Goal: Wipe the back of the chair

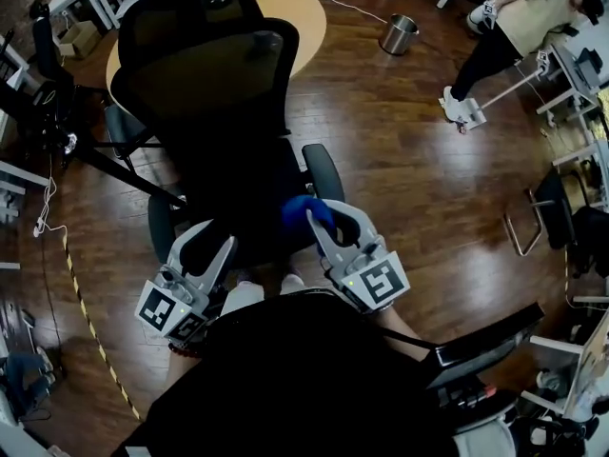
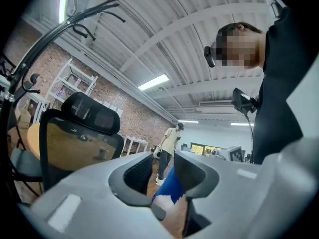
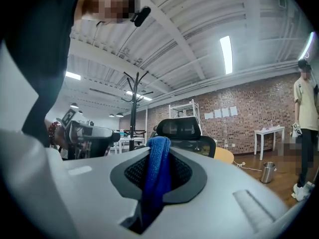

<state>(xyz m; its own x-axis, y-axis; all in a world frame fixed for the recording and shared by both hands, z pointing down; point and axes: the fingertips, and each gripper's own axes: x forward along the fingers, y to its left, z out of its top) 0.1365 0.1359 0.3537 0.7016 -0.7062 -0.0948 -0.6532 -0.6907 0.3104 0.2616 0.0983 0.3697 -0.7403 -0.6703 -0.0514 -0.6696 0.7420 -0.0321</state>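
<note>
The black mesh office chair (image 1: 205,74) stands in front of me, its back facing me. It also shows in the left gripper view, where the chair (image 2: 75,133) is at the left, and behind the jaws in the right gripper view as the chair (image 3: 185,129). My right gripper (image 1: 319,219) is shut on a blue cloth (image 1: 304,211), held low just behind the chair's seat. The cloth (image 3: 157,176) hangs pinched between the right gripper (image 3: 158,171) jaws. My left gripper (image 1: 209,238) is beside it, open with nothing held. Through the left gripper (image 2: 164,169) gap I see the blue cloth (image 2: 167,187) beyond.
A round wooden table (image 1: 304,17) stands behind the chair, with a metal bin (image 1: 398,34) on the wood floor to its right. A person (image 1: 514,27) stands at the far right. A black stand (image 1: 57,112) and striped floor tape (image 1: 86,312) are at the left.
</note>
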